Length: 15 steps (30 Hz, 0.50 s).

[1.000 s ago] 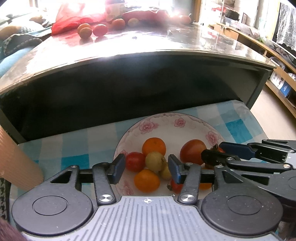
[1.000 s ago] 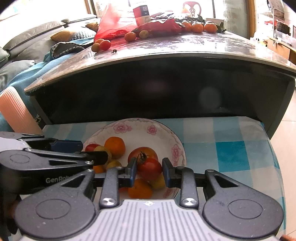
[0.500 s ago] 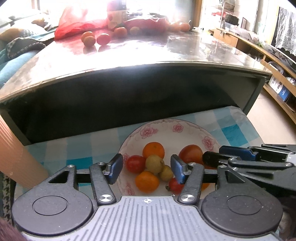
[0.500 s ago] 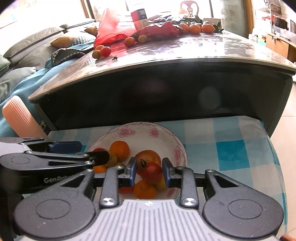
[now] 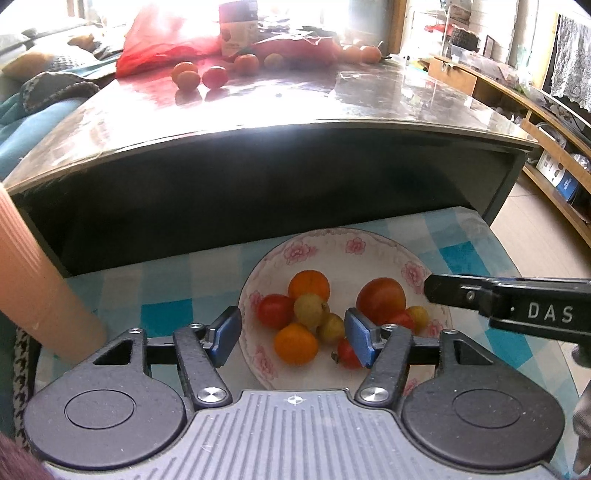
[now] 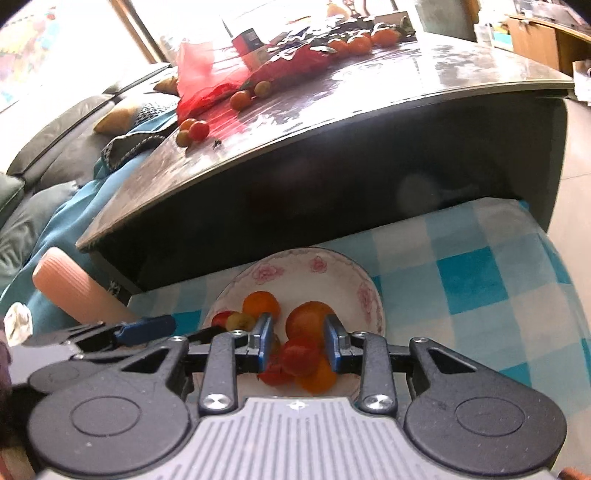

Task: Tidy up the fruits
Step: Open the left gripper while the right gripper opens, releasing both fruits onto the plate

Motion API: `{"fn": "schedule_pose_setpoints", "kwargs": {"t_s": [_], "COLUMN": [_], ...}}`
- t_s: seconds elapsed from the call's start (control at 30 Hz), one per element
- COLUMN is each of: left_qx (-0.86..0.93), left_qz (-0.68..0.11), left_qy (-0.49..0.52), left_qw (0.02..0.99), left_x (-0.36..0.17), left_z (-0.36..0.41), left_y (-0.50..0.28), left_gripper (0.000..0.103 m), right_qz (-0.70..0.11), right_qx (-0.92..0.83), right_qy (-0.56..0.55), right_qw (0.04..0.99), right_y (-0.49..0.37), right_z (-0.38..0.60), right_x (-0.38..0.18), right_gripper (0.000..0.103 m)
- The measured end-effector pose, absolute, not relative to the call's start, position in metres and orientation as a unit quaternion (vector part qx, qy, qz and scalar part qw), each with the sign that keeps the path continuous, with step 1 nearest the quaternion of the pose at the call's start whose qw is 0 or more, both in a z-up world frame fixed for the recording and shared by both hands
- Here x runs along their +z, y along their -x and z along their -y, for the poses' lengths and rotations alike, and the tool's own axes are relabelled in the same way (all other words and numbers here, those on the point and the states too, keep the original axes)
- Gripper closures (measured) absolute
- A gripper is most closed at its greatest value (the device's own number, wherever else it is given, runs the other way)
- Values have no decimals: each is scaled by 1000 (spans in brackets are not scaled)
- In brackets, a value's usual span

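A floral bowl (image 5: 325, 240) (image 6: 295, 266) on the blue checked cloth holds several oranges, tomatoes and small yellow fruits. My left gripper (image 5: 291, 338) hovers over the bowl's near side. Its jaws are opening, and nothing is between the blue pads (image 5: 225, 334). My right gripper (image 6: 299, 343) is shut on a red tomato (image 6: 299, 356) just above the other fruit. It reaches in from the right in the left wrist view (image 5: 517, 306). More fruit (image 5: 201, 77) (image 6: 192, 131) lies on the dark table top behind.
The dark table (image 5: 332, 110) overhangs the cloth right behind the bowl. A red plastic bag (image 5: 162, 44) and a box (image 5: 238, 29) sit on the table. A peach ribbed cylinder (image 5: 40, 280) stands at the left. A sofa (image 6: 44, 147) lies further left.
My left gripper's jaws have spread wider over the bowl. My right gripper has rolled and lifted slightly, still shut on the tomato.
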<state>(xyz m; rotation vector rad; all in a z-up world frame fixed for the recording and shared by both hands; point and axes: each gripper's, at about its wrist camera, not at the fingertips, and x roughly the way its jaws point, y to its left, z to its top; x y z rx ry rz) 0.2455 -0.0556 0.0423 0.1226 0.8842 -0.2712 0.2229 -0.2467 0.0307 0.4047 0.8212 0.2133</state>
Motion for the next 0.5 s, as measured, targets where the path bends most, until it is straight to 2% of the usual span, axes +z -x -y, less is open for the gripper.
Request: {"fn": "schedule_pose_setpoints", "kwargs": {"t_s": [0.3,0.37,0.5], "left_qx": [-127,-125,-123], "left_qz": [-426,-425,-421], "left_qy": [-61,-62,-61], "left_qw": [894,894,896], "left_x": [45,46,50], "left_z": [55,54,54], "left_y": [-228,-224,-217], "left_gripper": [27,20,18], "right_qz": [-398,-400,-398], "right_qx": [85,80,73], "right_qy": [-155,-141,-127], "right_qw": [900,902,906], "right_y": [-207,-202,-192], "right_z": [238,236,235], "right_x": [41,43,47], "right_gripper": [58,58,53]}}
